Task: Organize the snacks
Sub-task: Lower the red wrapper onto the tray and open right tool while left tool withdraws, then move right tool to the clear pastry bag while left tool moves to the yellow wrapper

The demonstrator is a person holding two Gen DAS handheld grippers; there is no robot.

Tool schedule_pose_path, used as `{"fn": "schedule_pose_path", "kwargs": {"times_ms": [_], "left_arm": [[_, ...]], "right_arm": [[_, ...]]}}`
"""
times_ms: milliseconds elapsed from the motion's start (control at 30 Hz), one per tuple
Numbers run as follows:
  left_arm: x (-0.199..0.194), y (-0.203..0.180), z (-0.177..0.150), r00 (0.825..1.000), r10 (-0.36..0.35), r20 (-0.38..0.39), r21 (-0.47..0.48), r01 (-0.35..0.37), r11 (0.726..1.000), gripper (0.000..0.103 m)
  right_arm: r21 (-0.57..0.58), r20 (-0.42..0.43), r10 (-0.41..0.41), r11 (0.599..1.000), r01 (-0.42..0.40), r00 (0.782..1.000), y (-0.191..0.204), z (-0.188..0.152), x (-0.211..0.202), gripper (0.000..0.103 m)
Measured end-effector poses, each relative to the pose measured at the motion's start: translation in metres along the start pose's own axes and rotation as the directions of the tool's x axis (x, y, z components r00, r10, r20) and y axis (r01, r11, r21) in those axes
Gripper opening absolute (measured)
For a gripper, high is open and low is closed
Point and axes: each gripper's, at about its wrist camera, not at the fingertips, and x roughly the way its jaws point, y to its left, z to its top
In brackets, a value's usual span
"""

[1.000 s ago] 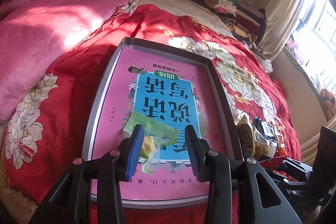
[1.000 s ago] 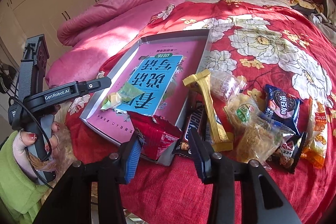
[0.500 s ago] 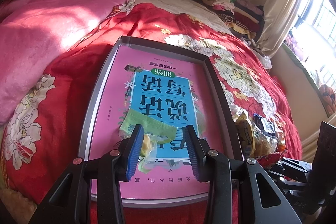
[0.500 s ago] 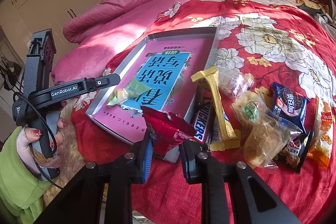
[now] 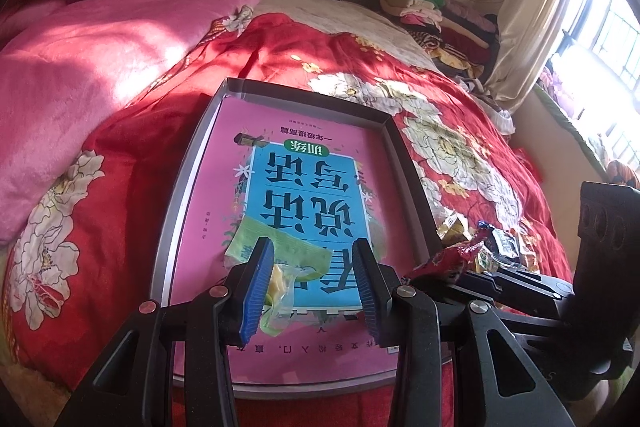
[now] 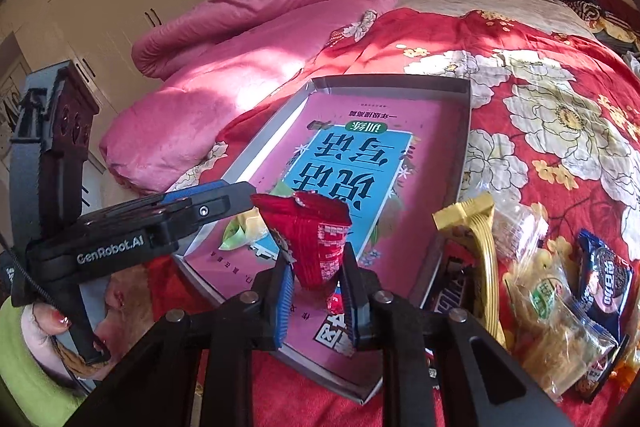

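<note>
A grey tray [image 5: 192, 163] [image 6: 464, 155] lined with a pink and blue book lies on the red flowered bedspread. A green snack packet [image 5: 280, 253] [image 6: 240, 231] lies in its near part. My left gripper [image 5: 310, 283] is open just above that packet, with the jaws on either side of it. My right gripper [image 6: 314, 287] is shut on a red snack packet [image 6: 312, 239] and holds it up over the tray's near edge; the packet also shows in the left wrist view [image 5: 448, 261].
Several loose snacks lie right of the tray: a gold packet [image 6: 480, 239], a chocolate bar [image 6: 448, 291], clear-wrapped cakes [image 6: 560, 339], a blue cookie packet [image 6: 608, 283]. A pink quilt [image 5: 80, 59] lies left. Folded clothes [image 5: 424, 3] lie at the far right.
My right gripper closed on the red packet and lifted it over the tray's near edge. My left gripper stayed open above the green packet and barely moved.
</note>
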Motion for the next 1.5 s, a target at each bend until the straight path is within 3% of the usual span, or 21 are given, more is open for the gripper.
{"fn": "schedule_pose_path", "kwargs": {"times_ms": [100,200,333,433,500,933,1233,1500], "left_arm": [[-0.004,-0.003,0.001,1.0,-0.01,0.02,0.009,0.01,1.0,0.044],[-0.007,-0.007,0.002,0.999,-0.026,0.042,0.016,0.026,1.0,0.058],[-0.017,-0.016,0.002,0.995,-0.048,0.086,0.052,0.044,0.998,0.058],[-0.025,-0.024,0.002,0.991,-0.063,0.118,0.082,0.054,0.995,0.06],[-0.026,-0.029,0.002,0.99,-0.071,0.122,0.094,0.059,0.994,0.069],[-0.034,-0.058,-0.005,0.984,-0.135,0.114,0.131,0.12,0.984,0.071],[-0.031,-0.061,-0.005,0.986,-0.136,0.094,0.139,0.123,0.983,0.071],[-0.025,-0.082,-0.011,0.982,-0.182,0.048,0.155,0.173,0.973,0.071]], "right_arm": [[0.017,0.001,-0.002,1.0,0.002,1.0,-0.004,0.001,0.001,0.024],[0.046,0.006,-0.009,0.999,0.008,1.0,-0.013,0.0,-0.002,0.042],[0.082,0.031,-0.021,0.996,0.019,0.999,-0.026,-0.001,-0.013,0.051],[0.102,0.06,-0.038,0.994,0.031,0.998,-0.035,0.0,-0.026,0.052],[0.112,0.079,-0.049,0.993,0.041,0.996,-0.041,0.001,-0.036,0.053],[0.135,0.187,-0.178,0.979,0.154,0.966,-0.069,0.0,-0.097,0.055],[0.22,0.205,-0.238,0.956,0.192,0.949,-0.099,-0.012,-0.127,0.056],[0.25,0.209,-0.315,0.932,0.261,0.926,-0.116,-0.031,-0.153,0.056]]}}
